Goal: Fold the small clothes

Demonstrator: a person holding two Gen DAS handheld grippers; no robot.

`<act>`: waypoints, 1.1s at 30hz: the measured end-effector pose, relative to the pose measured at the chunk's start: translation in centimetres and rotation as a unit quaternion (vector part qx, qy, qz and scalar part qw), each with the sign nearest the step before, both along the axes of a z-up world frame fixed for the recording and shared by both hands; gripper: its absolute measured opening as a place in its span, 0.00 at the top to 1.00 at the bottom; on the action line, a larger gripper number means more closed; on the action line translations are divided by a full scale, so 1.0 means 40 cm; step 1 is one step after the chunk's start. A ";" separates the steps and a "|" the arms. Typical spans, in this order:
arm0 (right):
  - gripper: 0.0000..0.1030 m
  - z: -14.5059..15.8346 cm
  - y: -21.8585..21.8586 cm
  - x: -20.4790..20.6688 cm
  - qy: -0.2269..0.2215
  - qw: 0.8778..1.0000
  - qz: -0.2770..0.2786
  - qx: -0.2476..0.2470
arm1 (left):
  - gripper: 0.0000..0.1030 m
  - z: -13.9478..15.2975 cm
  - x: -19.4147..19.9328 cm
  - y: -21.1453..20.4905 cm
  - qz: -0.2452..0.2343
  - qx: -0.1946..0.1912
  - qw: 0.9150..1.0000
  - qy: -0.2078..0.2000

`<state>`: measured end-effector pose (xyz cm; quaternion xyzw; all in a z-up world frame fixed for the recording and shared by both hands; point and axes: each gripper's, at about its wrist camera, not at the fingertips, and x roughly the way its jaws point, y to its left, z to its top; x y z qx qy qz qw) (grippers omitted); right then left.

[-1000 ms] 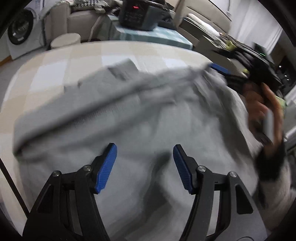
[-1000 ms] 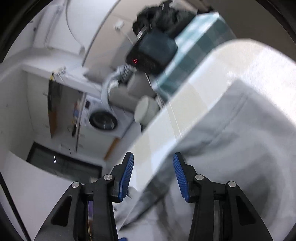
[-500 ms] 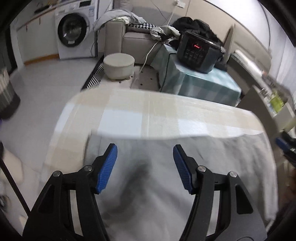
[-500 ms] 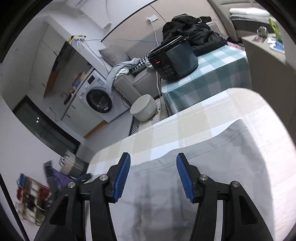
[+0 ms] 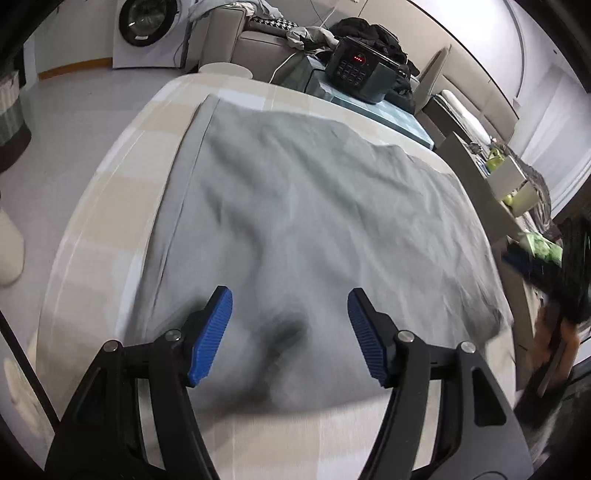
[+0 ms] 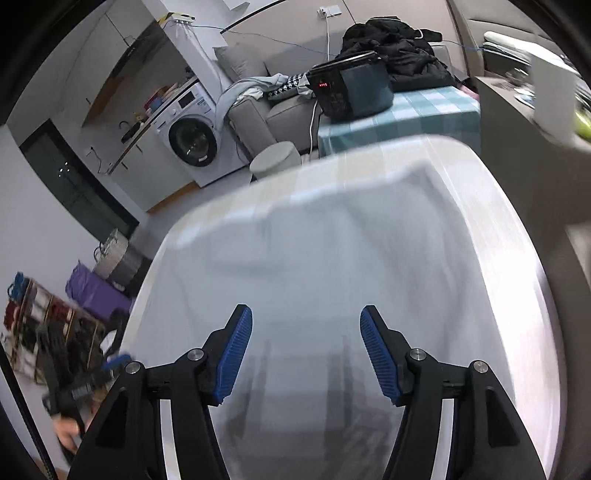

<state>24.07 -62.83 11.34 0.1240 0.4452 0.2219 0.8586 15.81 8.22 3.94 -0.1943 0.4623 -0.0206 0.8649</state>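
Both grippers have let go; grey garment [image 5: 314, 206] lies flat; left gripper [image 5: 290, 325] and right gripper [image 6: 306, 350] opening, empty.

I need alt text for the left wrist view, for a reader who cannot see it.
A grey garment lies spread on a pale checked table. The left gripper hangs above its near edge, jaws opening, nothing between them. Behind stand a black cooker and a washing machine.

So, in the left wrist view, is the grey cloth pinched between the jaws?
No, the left gripper hangs above the grey cloth, its jaws opening with nothing pinched between them.
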 end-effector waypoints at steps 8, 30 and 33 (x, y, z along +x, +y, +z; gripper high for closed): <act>0.36 -0.086 -0.194 -0.310 0.051 0.987 -0.136 0.074 | 0.37 -0.073 -0.184 0.058 0.064 -0.115 0.990 0.052; 0.92 -0.194 -0.249 -0.263 0.074 0.948 -0.260 0.164 | 0.94 -0.138 -0.177 0.132 0.150 -0.192 0.970 0.007; 0.94 -0.188 -0.249 -0.284 0.073 0.953 -0.251 0.155 | 0.97 -0.116 -0.226 0.158 0.162 -0.155 0.974 -0.005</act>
